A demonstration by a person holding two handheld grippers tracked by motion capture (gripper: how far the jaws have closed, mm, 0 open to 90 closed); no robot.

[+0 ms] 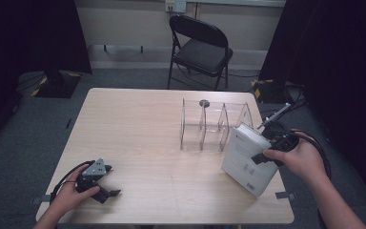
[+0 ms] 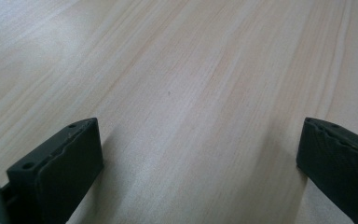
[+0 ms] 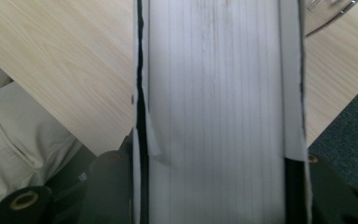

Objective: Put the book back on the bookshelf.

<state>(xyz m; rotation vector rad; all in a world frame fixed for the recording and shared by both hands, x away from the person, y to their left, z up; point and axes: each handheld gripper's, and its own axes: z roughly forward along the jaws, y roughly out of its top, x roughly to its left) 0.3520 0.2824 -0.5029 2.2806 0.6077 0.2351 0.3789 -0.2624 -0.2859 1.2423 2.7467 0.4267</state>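
The high view looks forward and down over the whole table (image 1: 138, 124). Each gripper view sits close above that table (its wood grain appears in all three), the right one pressed against a white book (image 3: 219, 112).

The left gripper (image 1: 106, 187) rests low at the near left, jaws spread wide with nothing between them. The right gripper (image 1: 267, 151) (wrist bent inward, forearm coming from the lower right) is clamped tight.

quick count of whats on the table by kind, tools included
book: 1, held in the right tool
clear divider rack: 1
tools: 2, the left tool open on the table
total: 4
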